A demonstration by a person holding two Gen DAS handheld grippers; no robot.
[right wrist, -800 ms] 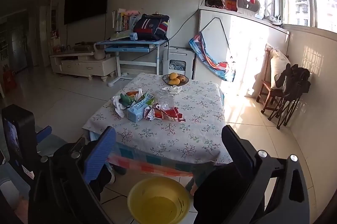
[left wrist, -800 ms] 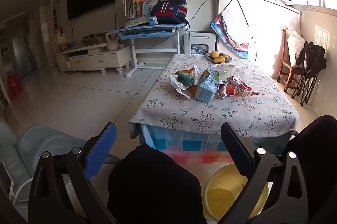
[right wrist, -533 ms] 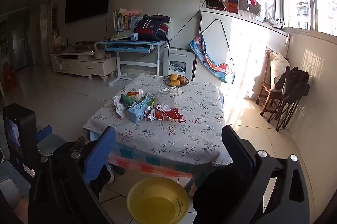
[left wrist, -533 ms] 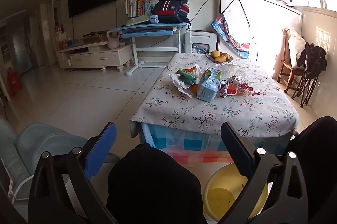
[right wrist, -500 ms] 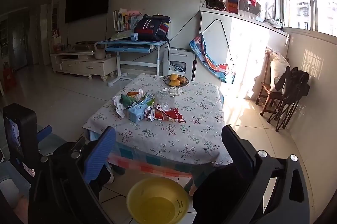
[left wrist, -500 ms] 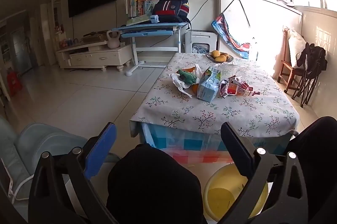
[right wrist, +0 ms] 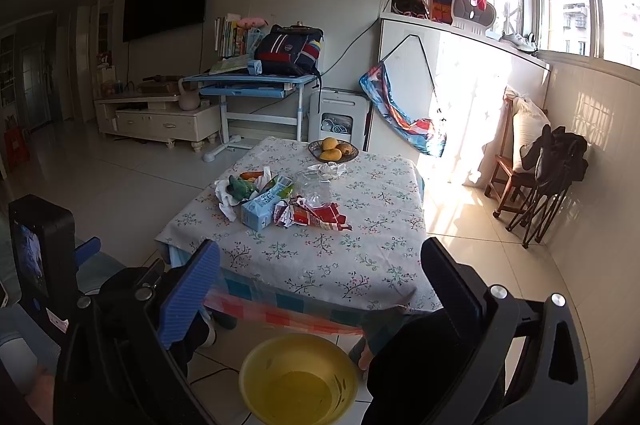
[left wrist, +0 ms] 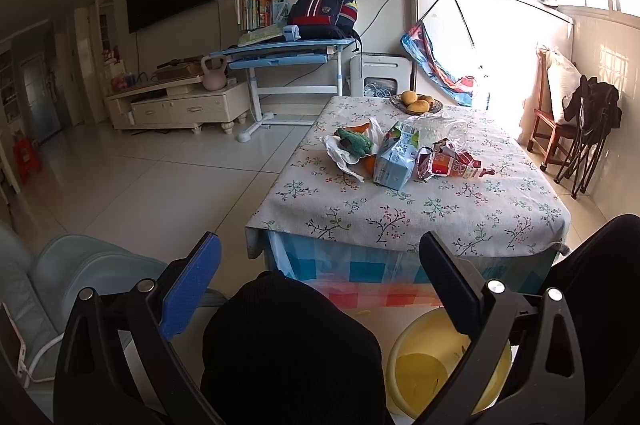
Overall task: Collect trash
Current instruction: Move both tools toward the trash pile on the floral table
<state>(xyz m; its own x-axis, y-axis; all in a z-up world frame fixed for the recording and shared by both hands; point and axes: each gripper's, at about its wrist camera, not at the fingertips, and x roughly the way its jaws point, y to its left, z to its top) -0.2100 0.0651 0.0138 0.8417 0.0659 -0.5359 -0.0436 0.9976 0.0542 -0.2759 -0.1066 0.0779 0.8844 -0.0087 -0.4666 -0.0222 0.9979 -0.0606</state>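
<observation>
Both the left gripper (left wrist: 320, 277) and right gripper (right wrist: 320, 285) hang spread wide, holding nothing. Wrappers (right wrist: 312, 215) and a carton (right wrist: 264, 205) litter the table (right wrist: 360, 265); a yellow basin (right wrist: 298, 381) sits below.

The left gripper (left wrist: 320, 277) is held out with its jaws spread wide and nothing between them, one blue-padded finger (left wrist: 190, 289) to the left and a black one to the right, tipped slightly downward. The right gripper (right wrist: 320, 281) takes the same pose, jaws wide apart and empty, angled a little below level. The person's knees (left wrist: 288, 341), clad in black, sit just below and behind both tools. Neither gripper touches anything.
</observation>
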